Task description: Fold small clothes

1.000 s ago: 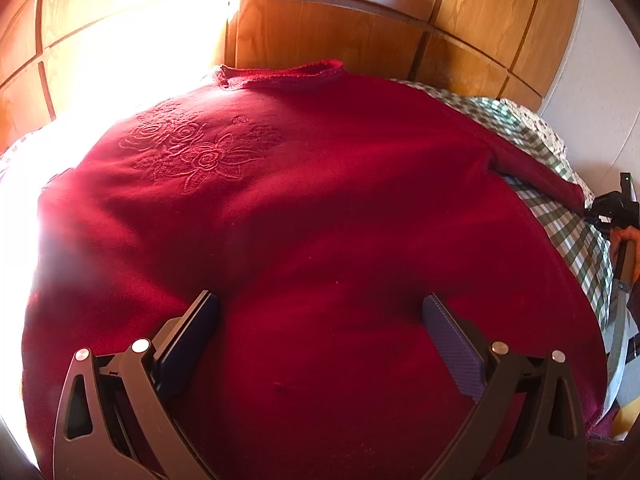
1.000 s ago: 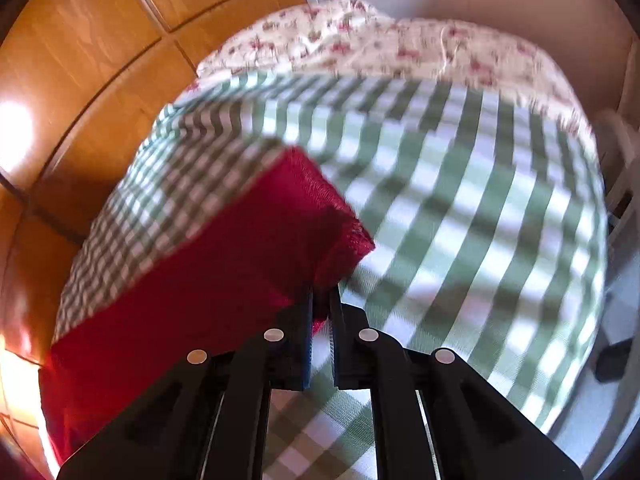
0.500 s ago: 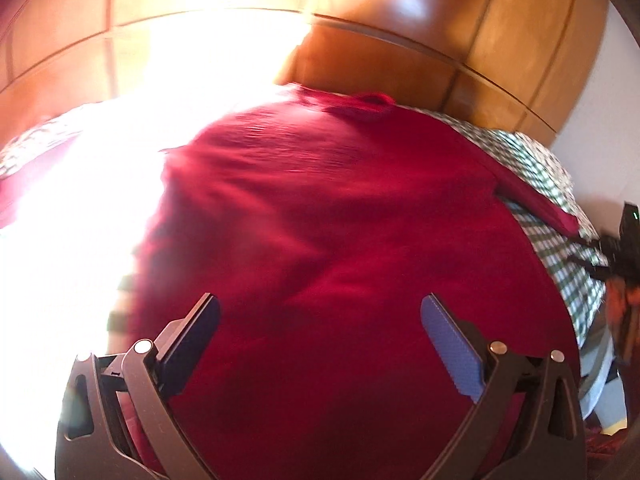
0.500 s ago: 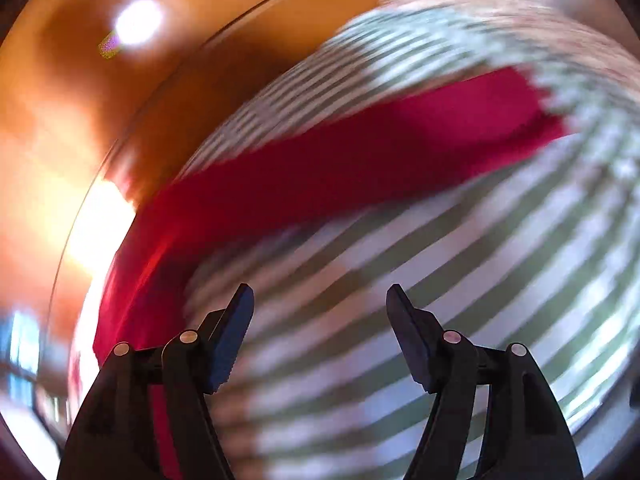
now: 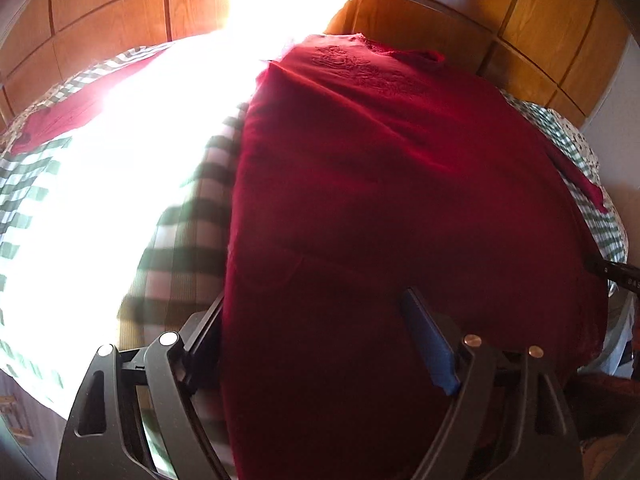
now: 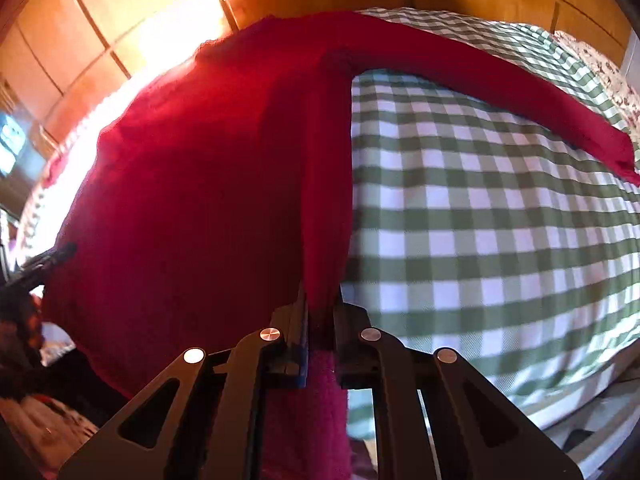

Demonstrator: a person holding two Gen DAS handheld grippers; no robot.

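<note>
The right gripper [image 6: 320, 320] is pinching the near side edge of the red sweater [image 6: 208, 168]. The left gripper [image 5: 316, 320] is closing, straddling the sweater's opposite near edge, pads not yet pressing. The sweater is lying across the checked bed [image 6: 480, 220].

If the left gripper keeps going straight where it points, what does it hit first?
Probably the red sweater: the left gripper, jaws closing, already straddles its edge, with the checked cloth just beside.
</note>
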